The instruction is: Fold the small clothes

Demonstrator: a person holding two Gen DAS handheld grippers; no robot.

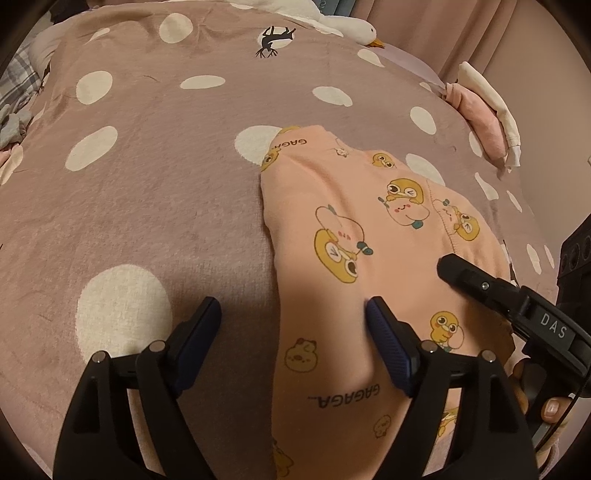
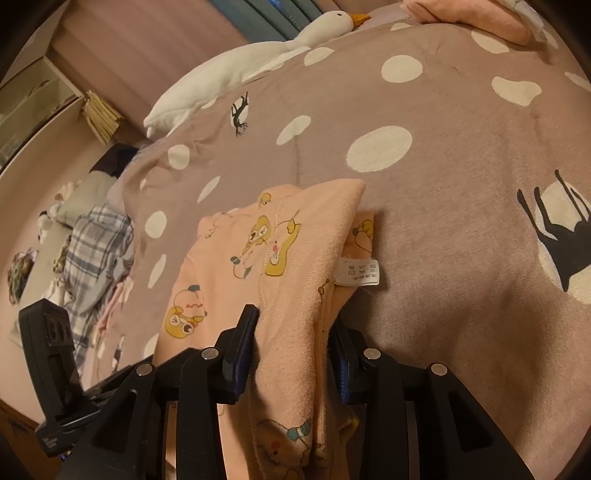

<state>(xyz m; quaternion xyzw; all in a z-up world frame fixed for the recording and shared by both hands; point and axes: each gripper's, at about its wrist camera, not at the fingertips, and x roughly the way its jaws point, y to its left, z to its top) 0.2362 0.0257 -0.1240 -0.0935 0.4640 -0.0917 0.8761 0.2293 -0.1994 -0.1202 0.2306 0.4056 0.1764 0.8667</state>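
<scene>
I'm working in a home bedroom: under my cameras lies a bed covered by a mauve blanket with white dots and black deer prints, and a plush goose lies along its far edge below a row of books. Pink curtains hang behind; plaid clothing lies heaped off the bed's side, near a cabinet. 1 folded pink-and-white pile rests on the blanket's edge.

One peach cartoon-print garment, one white care label, one plush goose, two grippers, left and right, and one polka-dot blanket cover the bed.
</scene>
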